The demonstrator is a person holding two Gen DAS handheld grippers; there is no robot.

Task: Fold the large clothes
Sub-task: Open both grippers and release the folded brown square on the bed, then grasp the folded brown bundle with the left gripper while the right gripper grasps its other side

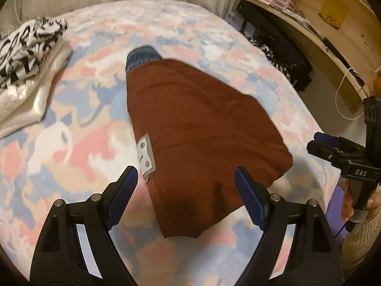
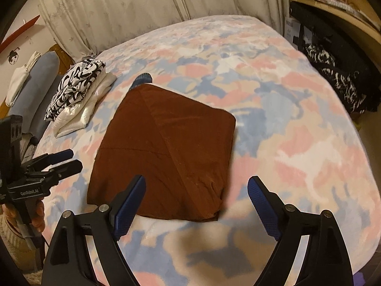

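Left gripper [image 1: 185,181] sits at the bottom of the left wrist view, blue-padded fingers [image 1: 126,190] spread wide apart, nothing between them, hovering over the near edge of the garment. Right gripper [image 2: 196,190] is the same in its own view: fingers spread, nothing held, at the lower middle of the frame just above the near corner of the cloth. Each gripper also shows in the other's view: the right one at the right edge of the left wrist frame [image 1: 319,143], the left one at the left edge of the right wrist frame [image 2: 69,159], its fingers only a little apart there.

Folded rust-brown garment [image 2: 164,152] lies flat in the center of both frames on the bed, a compact rough rectangle with a diagonal fold line across the top. A blue knit cuff [image 1: 142,58] pokes out from under its far end (upper center of the frame). A small white tag with two rivets [image 1: 145,153] sits on its left edge in the left wrist view.

Bed cover [image 2: 285,119] is fleecy pink, blue and white patches. A stack of folded clothes [image 2: 76,95], black-and-white print on top of white, lies at the left of the frame, apart from the brown piece. Curtain [image 2: 142,4] across the top. Wooden shelf [image 1: 309,16] at upper right, with a dark pile [image 1: 281,47] below it.
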